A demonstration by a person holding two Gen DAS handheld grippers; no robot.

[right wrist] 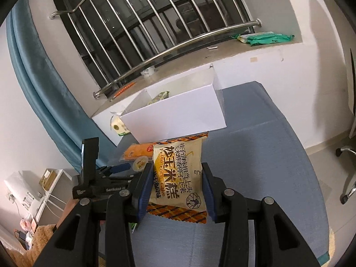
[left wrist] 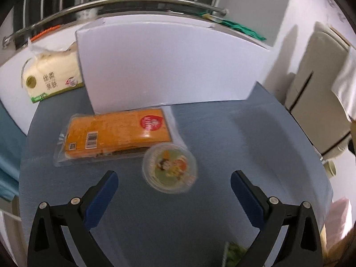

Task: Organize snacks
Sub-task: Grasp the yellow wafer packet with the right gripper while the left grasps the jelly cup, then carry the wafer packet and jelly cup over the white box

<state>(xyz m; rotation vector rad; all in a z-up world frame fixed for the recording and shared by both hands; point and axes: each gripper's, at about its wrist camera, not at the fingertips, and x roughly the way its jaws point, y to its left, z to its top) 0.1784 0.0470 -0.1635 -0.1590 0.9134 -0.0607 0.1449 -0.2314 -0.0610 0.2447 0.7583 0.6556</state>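
My left gripper (left wrist: 174, 176) is open and empty, low over the blue table, with a round jelly cup (left wrist: 170, 168) lying between and just beyond its fingertips. An orange biscuit pack (left wrist: 118, 133) in clear wrap lies behind the cup, against the white box (left wrist: 164, 66). My right gripper (right wrist: 178, 171) is shut on a yellow fried corn cake bag (right wrist: 179, 173), held upright above the table. The white box (right wrist: 175, 113) stands open beyond it, with a snack pack (right wrist: 159, 96) inside. The left gripper (right wrist: 118, 169), the cup (right wrist: 140, 163) and the orange pack (right wrist: 138, 151) show at the left.
A tissue pack (left wrist: 51, 75) stands left of the box. A green packet (right wrist: 264, 39) lies on the windowsill under a steel rail. A green wrapper (left wrist: 234, 252) lies at the table's near edge. Blue curtain at left, office chair (right wrist: 349, 155) at right.
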